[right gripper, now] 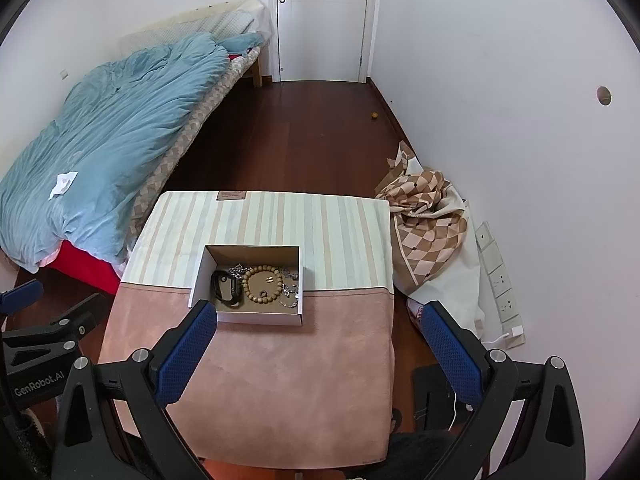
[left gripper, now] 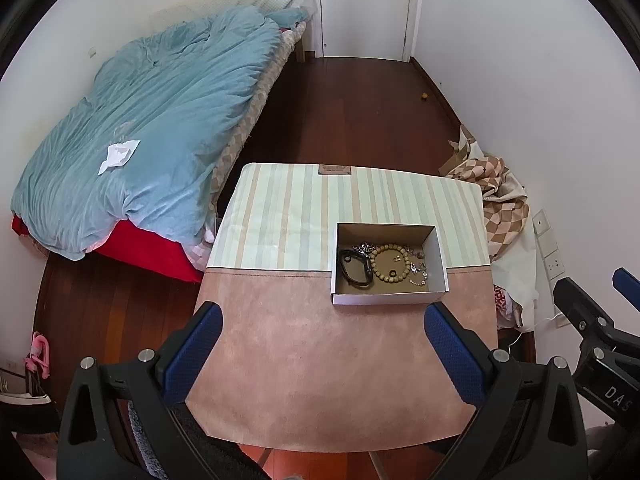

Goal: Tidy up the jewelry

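Jewelry sits in an open white cardboard box (left gripper: 388, 298) on the table (left gripper: 320, 360), right of center from my left camera, straddling the seam where the striped half of the cloth meets the pink half. Box is shallow and rectangular, brown inside.

Contents: wooden bead bracelet (left gripper: 390, 262) lying as a ring in the middle, a small dark ring (left gripper: 392, 272) and a small pale piece inside its loop. Black band (left gripper: 354, 269) at the left end of the box. Silver chains (left gripper: 418, 270) bunched at the right and a bit behind the beads; can't separate the individual pieces.

Cloth: far half pale green/beige stripes with a small brown label (left gripper: 335, 169) at the far edge, near half plain pink with a suede-like look.

Left gripper (left gripper: 320, 354) hangs over the near pink part, blue textured fingers (left gripper: 194, 354) spread wide, nothing between them. Right gripper (right gripper: 320, 354) same: fingers (right gripper: 452, 354) spread, nothing held, box (right gripper: 248, 316) just ahead of its left finger.

Room: bed (left gripper: 140, 120) with rumpled blue duvet on the left, white paper scrap (left gripper: 118, 154) on it. Dark wood floor (left gripper: 352, 108), white door (left gripper: 364, 4) at the far end. Checkered brown fabric (right gripper: 428, 216) heaped against the right wall beside wall sockets (right gripper: 500, 280).
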A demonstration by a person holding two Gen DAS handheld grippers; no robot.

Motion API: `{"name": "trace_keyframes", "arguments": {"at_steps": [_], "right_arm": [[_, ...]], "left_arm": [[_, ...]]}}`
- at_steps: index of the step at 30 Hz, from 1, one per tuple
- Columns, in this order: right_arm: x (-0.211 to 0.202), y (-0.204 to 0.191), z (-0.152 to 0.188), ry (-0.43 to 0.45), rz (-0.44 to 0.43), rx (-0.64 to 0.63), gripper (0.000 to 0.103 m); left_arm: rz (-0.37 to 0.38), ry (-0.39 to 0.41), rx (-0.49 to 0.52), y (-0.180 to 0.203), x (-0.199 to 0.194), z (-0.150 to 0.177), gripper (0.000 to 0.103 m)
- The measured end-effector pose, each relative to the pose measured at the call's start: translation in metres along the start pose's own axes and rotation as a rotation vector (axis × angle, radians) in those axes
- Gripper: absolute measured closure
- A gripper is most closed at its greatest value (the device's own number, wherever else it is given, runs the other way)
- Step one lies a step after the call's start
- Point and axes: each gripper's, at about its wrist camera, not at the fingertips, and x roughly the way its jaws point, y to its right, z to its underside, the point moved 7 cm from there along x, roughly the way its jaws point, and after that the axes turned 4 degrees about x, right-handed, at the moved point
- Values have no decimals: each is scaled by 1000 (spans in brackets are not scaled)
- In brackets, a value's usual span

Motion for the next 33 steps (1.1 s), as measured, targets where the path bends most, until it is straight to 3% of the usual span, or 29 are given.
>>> {"name": "trace_keyframes", "arguments": {"at_steps": [33], "right_arm": [[8, -11, 10, -15, -5, -8, 0]], "left_arm": [[-11, 14, -4, -4, -2, 2, 0]]}}
